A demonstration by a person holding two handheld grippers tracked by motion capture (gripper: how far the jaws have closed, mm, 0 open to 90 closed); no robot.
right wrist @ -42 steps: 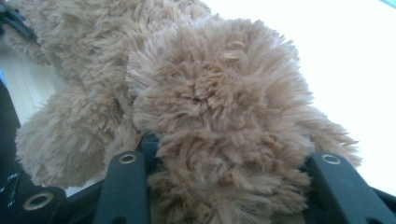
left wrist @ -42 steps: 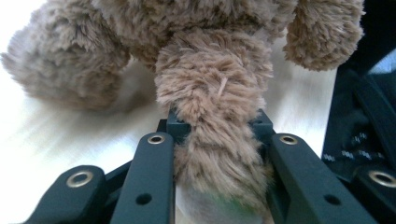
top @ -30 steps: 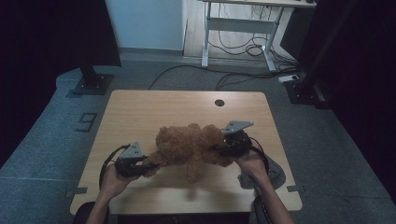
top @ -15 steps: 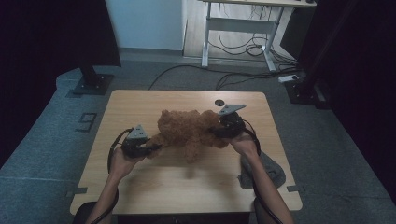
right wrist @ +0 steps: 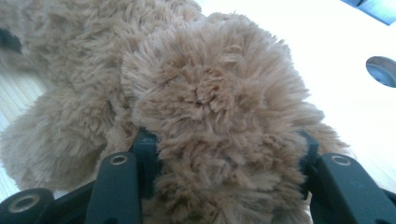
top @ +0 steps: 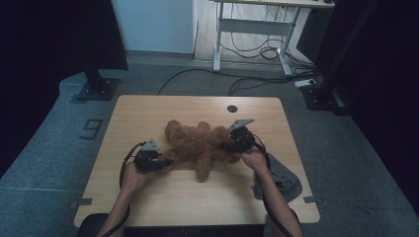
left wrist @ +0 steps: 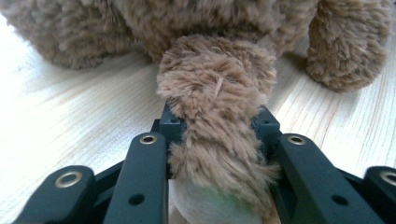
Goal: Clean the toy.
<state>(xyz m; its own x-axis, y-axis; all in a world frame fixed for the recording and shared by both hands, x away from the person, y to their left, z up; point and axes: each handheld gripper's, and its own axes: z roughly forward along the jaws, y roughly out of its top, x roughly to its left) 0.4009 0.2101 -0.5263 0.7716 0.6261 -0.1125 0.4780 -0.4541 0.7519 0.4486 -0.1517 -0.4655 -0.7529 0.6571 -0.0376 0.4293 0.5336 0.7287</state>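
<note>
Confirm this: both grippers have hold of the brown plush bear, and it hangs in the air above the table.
Not hanging. The high view shows the plush bear lying on the table, a limb in the left gripper and another in the right gripper; both jaws have just been opening.

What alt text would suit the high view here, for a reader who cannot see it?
A brown plush teddy bear lies on a light wooden table, a person's hands holding a tool at each side of it: the left tool grips one limb, the right tool another. A grey cloth lies at the table's right edge.
</note>
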